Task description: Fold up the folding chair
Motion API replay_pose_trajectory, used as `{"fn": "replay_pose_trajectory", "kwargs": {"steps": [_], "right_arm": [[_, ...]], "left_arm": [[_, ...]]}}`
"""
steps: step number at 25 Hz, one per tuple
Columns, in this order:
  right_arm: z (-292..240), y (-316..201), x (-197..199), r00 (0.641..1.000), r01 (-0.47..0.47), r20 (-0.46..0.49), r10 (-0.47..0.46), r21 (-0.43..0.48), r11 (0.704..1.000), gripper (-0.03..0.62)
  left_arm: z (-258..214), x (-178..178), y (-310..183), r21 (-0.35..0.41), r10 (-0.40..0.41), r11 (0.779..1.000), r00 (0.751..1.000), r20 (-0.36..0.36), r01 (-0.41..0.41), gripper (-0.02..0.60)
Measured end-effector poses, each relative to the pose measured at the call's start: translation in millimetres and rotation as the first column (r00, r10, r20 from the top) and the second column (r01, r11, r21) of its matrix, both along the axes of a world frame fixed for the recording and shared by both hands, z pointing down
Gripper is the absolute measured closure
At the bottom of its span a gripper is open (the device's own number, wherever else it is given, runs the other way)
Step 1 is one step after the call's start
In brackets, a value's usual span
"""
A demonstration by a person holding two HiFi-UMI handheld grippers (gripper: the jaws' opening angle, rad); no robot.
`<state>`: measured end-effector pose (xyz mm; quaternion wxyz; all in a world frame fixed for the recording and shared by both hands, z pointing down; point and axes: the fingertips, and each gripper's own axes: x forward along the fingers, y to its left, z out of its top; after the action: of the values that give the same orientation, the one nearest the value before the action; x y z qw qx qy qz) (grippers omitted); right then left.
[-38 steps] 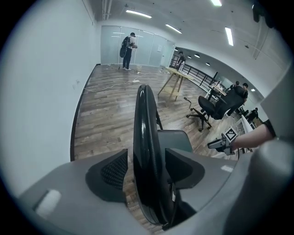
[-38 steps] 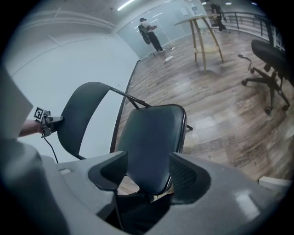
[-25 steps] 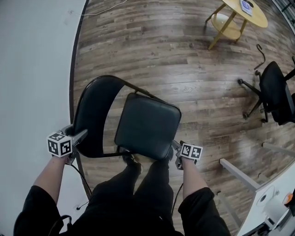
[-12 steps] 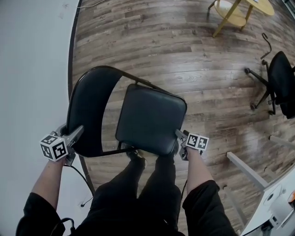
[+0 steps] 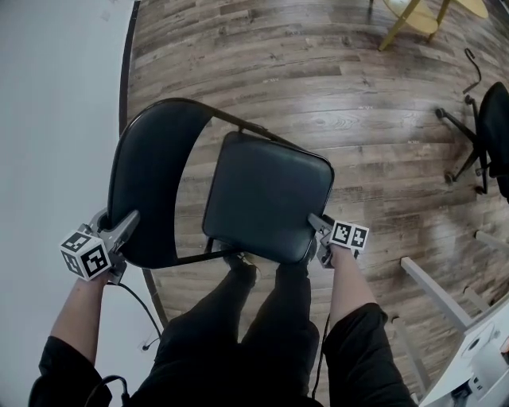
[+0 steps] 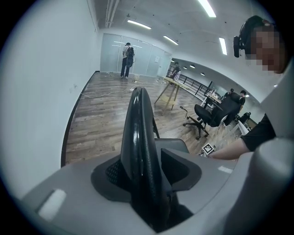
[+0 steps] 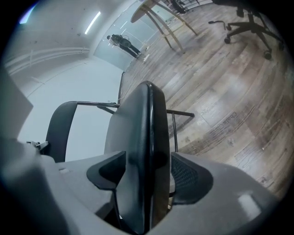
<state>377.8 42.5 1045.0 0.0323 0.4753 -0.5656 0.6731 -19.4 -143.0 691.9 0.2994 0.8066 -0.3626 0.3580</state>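
The black folding chair stands open in front of me, its padded seat (image 5: pixel 266 195) to the right of its curved backrest (image 5: pixel 147 183). My left gripper (image 5: pixel 127 224) straddles the backrest's near edge. The left gripper view shows that backrest (image 6: pixel 138 128) filling the gap between the closing jaws of the left gripper (image 6: pixel 147 179), pads against it. My right gripper (image 5: pixel 316 227) sits at the seat's near right corner. In the right gripper view the seat (image 7: pixel 142 133) stands edge-on between the jaws of the right gripper (image 7: pixel 147 176), which are easing wider while still touching it.
A white wall (image 5: pixel 56 119) runs along the left. A black office chair (image 5: pixel 497 135) and a yellow table's legs (image 5: pixel 413 20) stand at the right and top right. A white desk leg (image 5: pixel 433 290) lies at the lower right. The person's legs (image 5: pixel 262 318) are just behind the chair.
The right gripper has sunk a little with the seat's corner between its jaws. The left gripper stays on the backrest edge. The head view has shifted, so the chair sits higher in the picture.
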Motion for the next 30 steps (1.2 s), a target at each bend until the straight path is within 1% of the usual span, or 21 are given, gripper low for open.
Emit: {"fn": "replay_pose_trajectory", "kwargs": {"steps": [5, 9, 12, 14, 18, 20, 23, 24, 26, 30], "right_arm": [[4, -6, -2, 0.998, -0.02, 0.065, 0.018, 0.039, 0.999, 0.296], [8, -7, -5, 0.991, -0.021, 0.132, 0.012, 0.064, 0.998, 0.295], [10, -9, -8, 0.977, -0.031, 0.213, 0.011, 0.091, 0.995, 0.274], [10, -11, -9, 0.965, -0.036, 0.261, 0.005, 0.114, 0.993, 0.272], [12, -10, -11, 0.949, -0.032, 0.314, -0.006, 0.115, 0.993, 0.273], [9, -15, -19, 0.927, -0.033, 0.374, -0.021, 0.137, 0.99, 0.273], [-3, -27, -37, 0.87, -0.046, 0.49, -0.059, 0.198, 0.979, 0.281], [-5, -29, -40, 0.859, -0.043, 0.506, -0.073, 0.214, 0.976, 0.283], [-5, -32, -43, 0.851, -0.036, 0.516, -0.096, 0.239, 0.97, 0.302], [-10, -35, -43, 0.828, -0.054, 0.549, -0.119, 0.287, 0.956, 0.336]], "left_arm": [[0, 0, 0, 0.012, 0.014, 1.0, 1.0, -0.007, -0.014, 0.394], [-2, 0, 1, 0.004, 0.026, 1.0, 0.999, -0.026, -0.026, 0.408], [-3, 1, 1, -0.003, 0.031, 0.999, 0.999, -0.042, -0.031, 0.414], [-5, 5, 1, -0.014, 0.036, 0.999, 0.998, -0.047, -0.037, 0.42], [-5, 6, 4, -0.049, 0.058, 0.997, 0.995, -0.079, -0.062, 0.441], [-6, 8, 5, -0.064, 0.068, 0.995, 0.994, -0.088, -0.074, 0.449], [-7, 9, 5, -0.073, 0.081, 0.993, 0.992, -0.094, -0.088, 0.456], [-7, 10, 6, -0.075, 0.083, 0.993, 0.992, -0.096, -0.091, 0.457], [-8, 10, 7, -0.075, 0.085, 0.993, 0.992, -0.097, -0.092, 0.459], [-9, 11, 6, -0.074, 0.086, 0.993, 0.992, -0.094, -0.093, 0.459]]}}
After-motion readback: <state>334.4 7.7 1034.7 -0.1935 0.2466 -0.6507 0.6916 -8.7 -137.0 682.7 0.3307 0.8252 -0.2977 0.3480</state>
